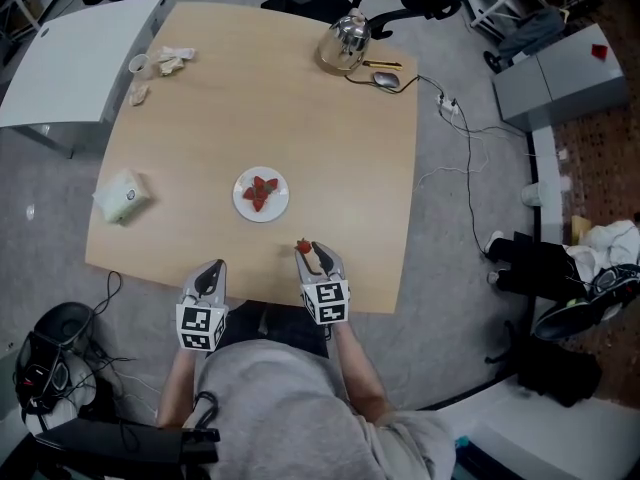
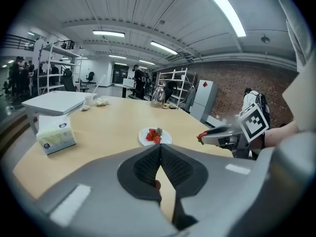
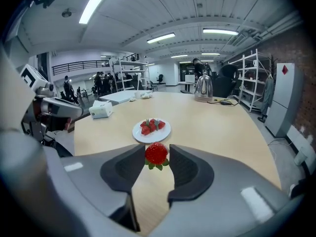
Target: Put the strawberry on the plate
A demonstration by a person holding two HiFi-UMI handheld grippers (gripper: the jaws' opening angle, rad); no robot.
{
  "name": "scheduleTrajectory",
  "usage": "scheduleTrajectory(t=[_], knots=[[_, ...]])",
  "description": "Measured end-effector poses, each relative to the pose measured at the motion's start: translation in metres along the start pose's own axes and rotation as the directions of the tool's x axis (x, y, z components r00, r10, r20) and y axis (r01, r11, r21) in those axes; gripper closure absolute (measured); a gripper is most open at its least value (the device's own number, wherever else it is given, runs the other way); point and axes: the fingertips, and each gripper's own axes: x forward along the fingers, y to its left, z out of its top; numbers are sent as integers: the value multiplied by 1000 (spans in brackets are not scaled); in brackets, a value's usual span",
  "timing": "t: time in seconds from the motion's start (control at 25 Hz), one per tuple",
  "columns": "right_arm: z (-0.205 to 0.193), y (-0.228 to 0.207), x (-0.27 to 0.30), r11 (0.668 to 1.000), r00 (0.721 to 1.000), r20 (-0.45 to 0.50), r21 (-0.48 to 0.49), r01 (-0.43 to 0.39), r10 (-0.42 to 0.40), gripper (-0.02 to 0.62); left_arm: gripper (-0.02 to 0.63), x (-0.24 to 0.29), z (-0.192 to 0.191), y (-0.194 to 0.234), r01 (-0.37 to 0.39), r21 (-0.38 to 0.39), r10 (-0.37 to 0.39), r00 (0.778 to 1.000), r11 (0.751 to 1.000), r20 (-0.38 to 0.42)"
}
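A red strawberry [image 3: 156, 153] with green leaves is pinched between the jaws of my right gripper [image 3: 157, 154], which is shut on it above the table's near edge. From the head the same strawberry [image 1: 303, 246] shows at the right gripper [image 1: 308, 250] tip, just short of the white plate [image 1: 261, 195]. That plate [image 3: 151, 131] holds several strawberries. My left gripper [image 2: 160, 152] is shut with nothing between its jaws and hovers at the near edge [image 1: 211, 273]. The left gripper view also catches the plate [image 2: 155, 137] and the held strawberry [image 2: 202, 136].
A tissue box [image 1: 122, 196] lies at the table's left side. A metal kettle [image 1: 346, 40] and a mouse [image 1: 385, 80] stand at the far right corner. Crumpled paper and a cup [image 1: 141, 66] are at the far left. A white table [image 1: 75, 58] adjoins on the left.
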Motion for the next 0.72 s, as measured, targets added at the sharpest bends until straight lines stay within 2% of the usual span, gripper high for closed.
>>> scheduleTrajectory(t=[0.2, 0.72], knots=[[15, 2, 3, 1000, 1000, 26, -24, 1, 0, 437, 586, -2, -4, 6, -11, -8, 11, 1000, 1000, 1], [43, 5, 39, 992, 997, 32, -103, -70, 73, 437, 586, 4, -5, 19, -75, -46, 75, 997, 996, 2]])
